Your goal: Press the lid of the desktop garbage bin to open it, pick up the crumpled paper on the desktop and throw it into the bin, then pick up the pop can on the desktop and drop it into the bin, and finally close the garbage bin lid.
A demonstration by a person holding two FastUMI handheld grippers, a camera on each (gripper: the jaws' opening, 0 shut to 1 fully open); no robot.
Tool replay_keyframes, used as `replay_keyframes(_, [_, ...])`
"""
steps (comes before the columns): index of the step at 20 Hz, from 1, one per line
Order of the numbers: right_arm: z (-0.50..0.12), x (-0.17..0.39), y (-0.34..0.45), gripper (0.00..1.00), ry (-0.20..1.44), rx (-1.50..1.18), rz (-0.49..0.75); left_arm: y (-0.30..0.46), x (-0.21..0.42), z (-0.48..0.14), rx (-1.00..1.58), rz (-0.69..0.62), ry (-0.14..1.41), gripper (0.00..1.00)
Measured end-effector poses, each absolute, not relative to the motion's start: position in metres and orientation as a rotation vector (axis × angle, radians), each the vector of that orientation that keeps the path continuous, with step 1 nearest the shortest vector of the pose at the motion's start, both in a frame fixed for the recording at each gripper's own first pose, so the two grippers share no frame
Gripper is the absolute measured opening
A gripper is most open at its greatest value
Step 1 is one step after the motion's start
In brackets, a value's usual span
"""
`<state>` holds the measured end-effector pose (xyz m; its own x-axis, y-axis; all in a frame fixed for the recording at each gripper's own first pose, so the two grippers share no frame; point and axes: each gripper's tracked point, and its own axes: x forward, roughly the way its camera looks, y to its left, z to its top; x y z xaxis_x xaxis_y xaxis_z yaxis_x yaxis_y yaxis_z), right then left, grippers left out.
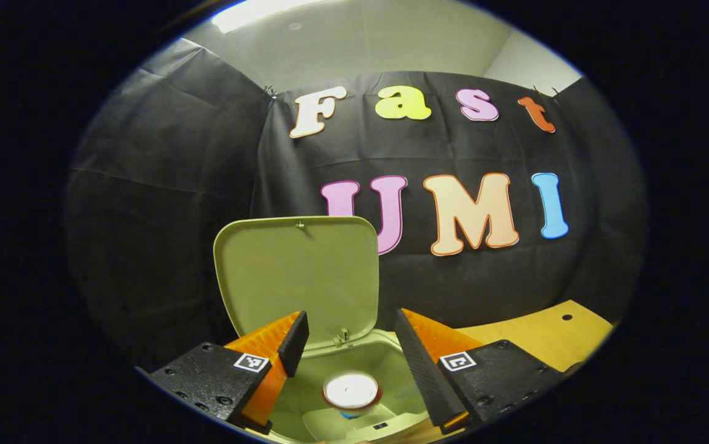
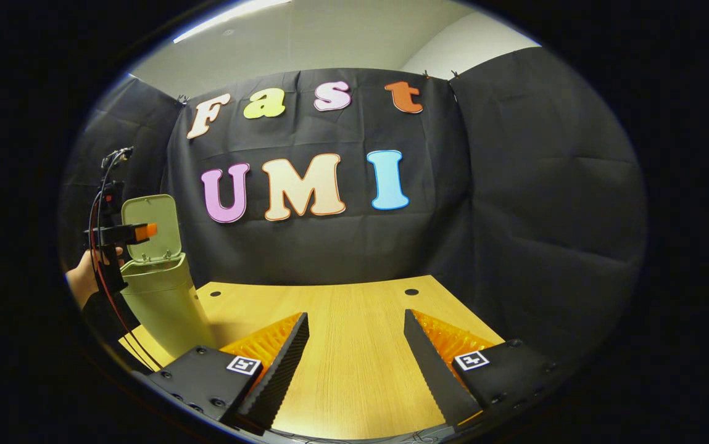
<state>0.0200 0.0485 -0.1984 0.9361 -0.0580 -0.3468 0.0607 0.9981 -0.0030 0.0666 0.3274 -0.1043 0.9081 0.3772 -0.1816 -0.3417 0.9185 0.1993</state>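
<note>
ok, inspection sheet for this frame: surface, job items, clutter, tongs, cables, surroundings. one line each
Surface: wooden desktop, with two small round holes near its back edge.
Job's things: garbage bin stands at the desk's left side, lid raised upright. Pop can lies inside the bin, top end facing up. Crumpled paper: nothing seen.
Clutter: nothing seen.
Tongs: left tongs open, empty, poised over the bin's opening; a hand holds them. Right tongs open, empty, above bare desktop.
Cables: red and black leads run along the left tongs' body.
Surroundings: black cloth wall, pale ceiling with a light strip.
</note>
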Motion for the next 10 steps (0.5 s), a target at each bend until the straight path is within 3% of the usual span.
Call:
replay_keyframes(2, [-0.199,0.021,0.047,0.94,0.355,0.013,-0.069,0.331,0.073,-0.093,0.176,0.38,0.204,0.88])
replay_keyframes(3, [-0.199,0.021,0.048,0.94,0.355,0.02,-0.07,0.334,0.076,-0.087,0.175,0.387,0.201,0.89])
replay_keyframes(4, [-0.199,0.021,0.048,1.0,0.353,0.024,-0.072,0.334,0.082,-0.08,0.167,0.385,0.198,0.9])
replay_keyframes(10, [-0.205,0.021,0.05,0.98,0.359,0.027,-0.082,0.351,0.117,-0.006,0.154,0.417,0.084,0.9])
